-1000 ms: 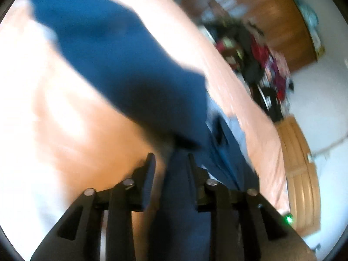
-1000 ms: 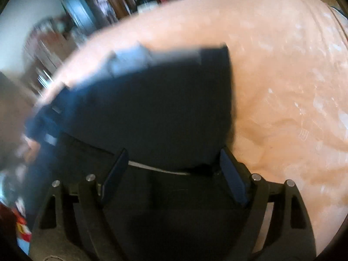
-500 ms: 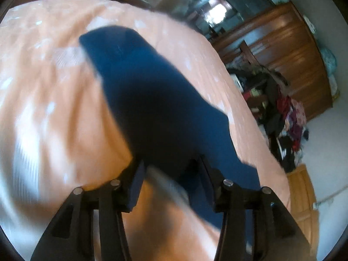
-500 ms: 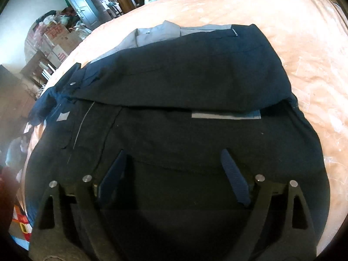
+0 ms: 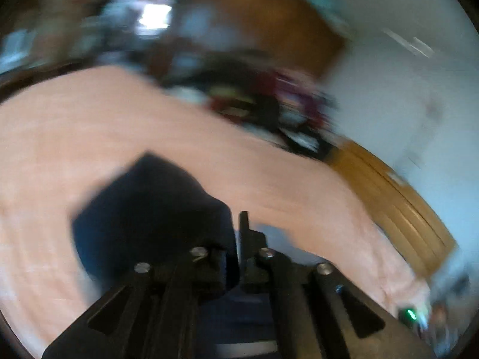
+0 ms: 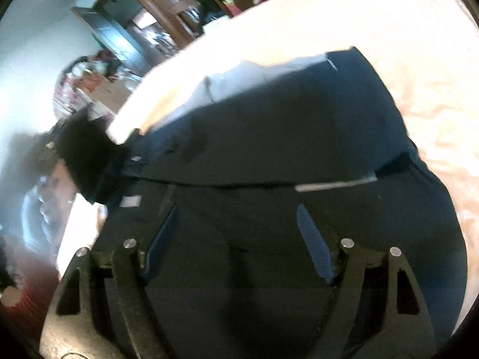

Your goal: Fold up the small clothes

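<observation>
1. Left gripper, jaws nearly together, pinches a fold of the navy garment, lifted over the peach bedsheet.
2. Right gripper, jaws spread wide, hovers above the folded garment lying on the bed.

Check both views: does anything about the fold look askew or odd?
Yes. On the dark navy cloth garment, a pale grey lining pokes out past the folded upper edge, and that fold runs slanted, so the layers are not aligned.
</observation>
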